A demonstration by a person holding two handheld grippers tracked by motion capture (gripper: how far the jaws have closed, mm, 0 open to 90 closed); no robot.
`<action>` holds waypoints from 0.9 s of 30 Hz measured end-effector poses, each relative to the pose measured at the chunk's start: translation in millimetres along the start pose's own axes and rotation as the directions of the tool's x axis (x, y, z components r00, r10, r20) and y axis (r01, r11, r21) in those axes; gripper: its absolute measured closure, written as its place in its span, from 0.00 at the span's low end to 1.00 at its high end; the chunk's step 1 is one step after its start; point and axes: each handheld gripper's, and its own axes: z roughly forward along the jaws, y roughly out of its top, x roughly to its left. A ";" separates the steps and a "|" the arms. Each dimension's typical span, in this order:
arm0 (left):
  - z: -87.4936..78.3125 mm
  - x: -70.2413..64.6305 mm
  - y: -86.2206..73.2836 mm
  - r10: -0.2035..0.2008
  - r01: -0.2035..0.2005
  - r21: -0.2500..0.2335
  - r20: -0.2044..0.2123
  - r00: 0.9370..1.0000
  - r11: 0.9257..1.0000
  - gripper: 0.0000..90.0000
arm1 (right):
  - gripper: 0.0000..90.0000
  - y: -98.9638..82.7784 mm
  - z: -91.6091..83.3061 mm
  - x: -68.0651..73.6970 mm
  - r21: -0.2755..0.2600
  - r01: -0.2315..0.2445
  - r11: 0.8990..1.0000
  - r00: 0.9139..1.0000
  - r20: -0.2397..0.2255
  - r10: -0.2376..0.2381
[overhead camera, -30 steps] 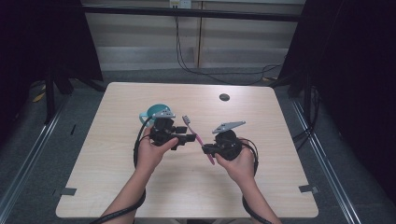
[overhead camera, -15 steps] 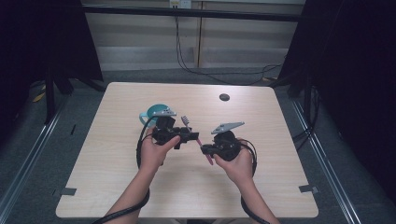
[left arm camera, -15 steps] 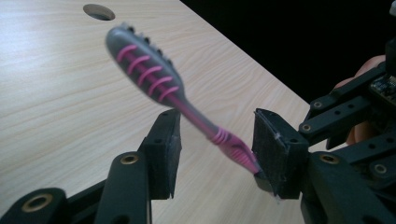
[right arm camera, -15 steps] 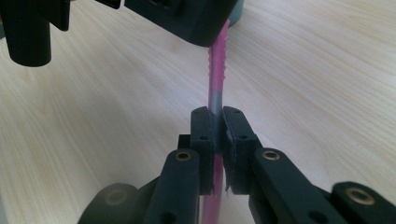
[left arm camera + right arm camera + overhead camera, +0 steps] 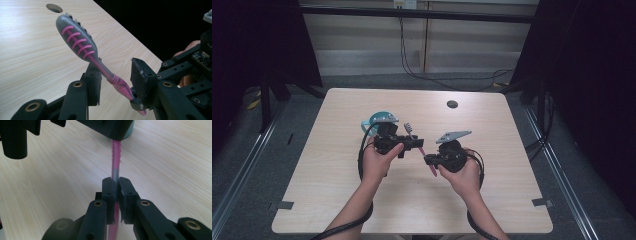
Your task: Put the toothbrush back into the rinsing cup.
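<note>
A pink and grey toothbrush [image 5: 420, 149] hangs above the table between my two grippers, bristle head [image 5: 77, 40] pointing up and away. My right gripper [image 5: 115, 192] is shut on the lower handle [image 5: 115, 157]; in the high view it [image 5: 428, 160] sits at table centre. My left gripper [image 5: 116, 80] is open around the neck, which rests against one pad [image 5: 93, 82] with a clear gap to the other pad. Seen from above, the left gripper [image 5: 414, 144] is just left of the right one.
A teal cup [image 5: 375, 120] stands just behind my left hand, and its base [image 5: 130, 130] appears beyond the left gripper's body. A dark round hole [image 5: 452, 104] lies in the wooden table [image 5: 512, 190] toward the far right. Black cables loop from both grippers.
Both hands stay almost in place, with the toothbrush between the grippers throughout. The right hand has drifted slightly left.
</note>
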 end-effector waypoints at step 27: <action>-1.4 0.2 -1.5 -0.088 0.090 -0.038 0.046 0.995 0.995 0.88 | 0.94 -1.6 4.1 0.6 -0.009 -0.028 1.000 1.000 -0.016 0.027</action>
